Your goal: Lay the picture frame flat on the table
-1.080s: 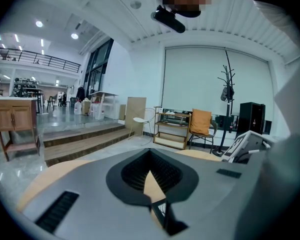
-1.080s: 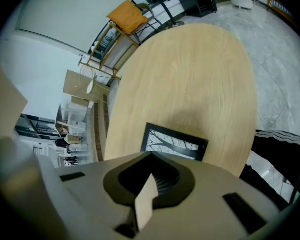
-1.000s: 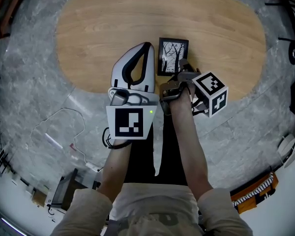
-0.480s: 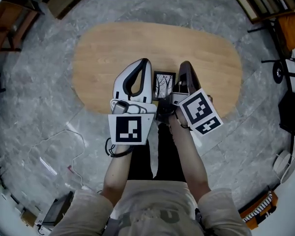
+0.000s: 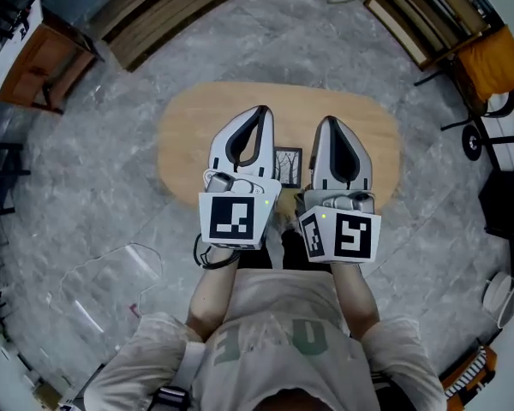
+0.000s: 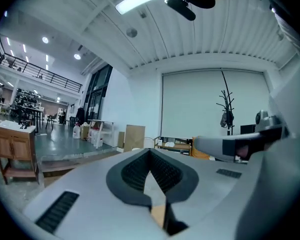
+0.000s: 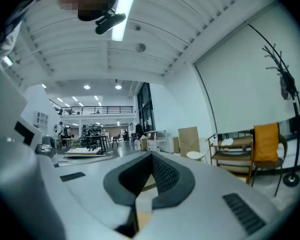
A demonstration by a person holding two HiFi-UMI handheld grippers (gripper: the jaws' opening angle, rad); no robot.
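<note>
The small black picture frame (image 5: 288, 166) with a tree picture lies flat on the oval wooden table (image 5: 188, 135), seen in the head view between my two grippers. The left gripper (image 5: 261, 110) and the right gripper (image 5: 328, 120) are held side by side well above the table, both shut and empty, touching nothing. In the left gripper view the left gripper (image 6: 150, 151) points level into the room, with its jaws closed tip to tip. The right gripper (image 7: 151, 155) in its own view does the same. Neither gripper view shows the frame.
Grey stone floor surrounds the table. A wooden cabinet (image 5: 47, 62) stands at the far left and an orange chair (image 5: 497, 58) with shelving at the far right. A thin cable (image 5: 111, 272) lies on the floor to my left.
The right gripper has come away from the frame's near edge and risen beside the left one. Both grippers now point up and outward, and the table looks smaller and farther away.
</note>
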